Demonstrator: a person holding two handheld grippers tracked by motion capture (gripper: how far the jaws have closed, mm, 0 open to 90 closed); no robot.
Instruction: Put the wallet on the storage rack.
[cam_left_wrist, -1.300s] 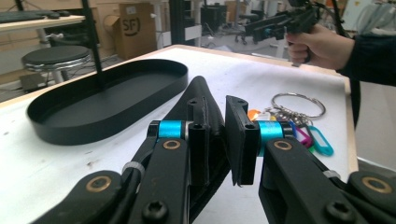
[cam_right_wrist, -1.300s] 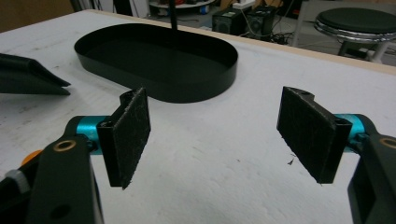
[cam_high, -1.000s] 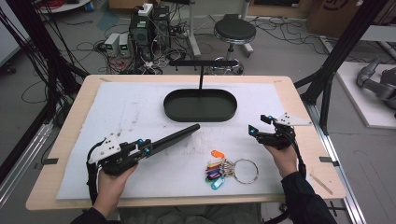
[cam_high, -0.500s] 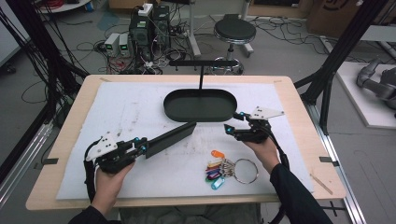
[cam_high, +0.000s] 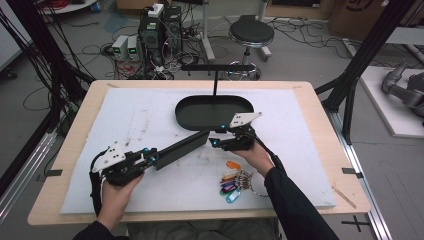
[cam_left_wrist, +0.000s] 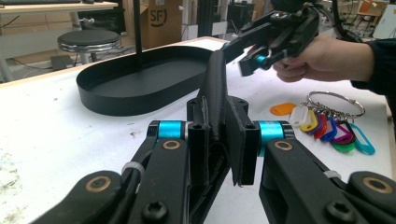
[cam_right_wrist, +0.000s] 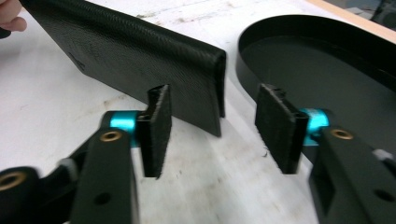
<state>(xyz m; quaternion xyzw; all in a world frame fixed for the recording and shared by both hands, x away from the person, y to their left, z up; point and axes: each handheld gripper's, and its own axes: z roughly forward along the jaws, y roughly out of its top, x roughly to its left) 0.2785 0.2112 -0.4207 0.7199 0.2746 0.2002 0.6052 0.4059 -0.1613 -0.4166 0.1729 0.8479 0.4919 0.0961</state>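
A long black leather wallet (cam_high: 180, 148) is held slantwise above the white mat, and my left gripper (cam_high: 152, 159) is shut on its near end. In the left gripper view the wallet (cam_left_wrist: 215, 88) stands on edge between the pads of the left gripper (cam_left_wrist: 219, 140). My right gripper (cam_high: 216, 140) is open at the wallet's far end, beside the tray. In the right gripper view the wallet's end (cam_right_wrist: 140, 60) lies just beyond the open right gripper (cam_right_wrist: 212, 130), between its two pads and apart from both. The right gripper (cam_left_wrist: 243, 51) also shows in the left gripper view, held by a hand.
A black oval tray (cam_high: 210, 112) with an upright T-shaped stand (cam_high: 215, 75) sits at the mat's far middle. A key ring with several coloured tags (cam_high: 237, 181) lies on the mat near the front, under the right forearm. The tray's wall (cam_right_wrist: 327, 60) is close on the right gripper's right.
My right gripper has moved left from the mat's right side to the wallet's far end, staying open. The left gripper and wallet have barely shifted.
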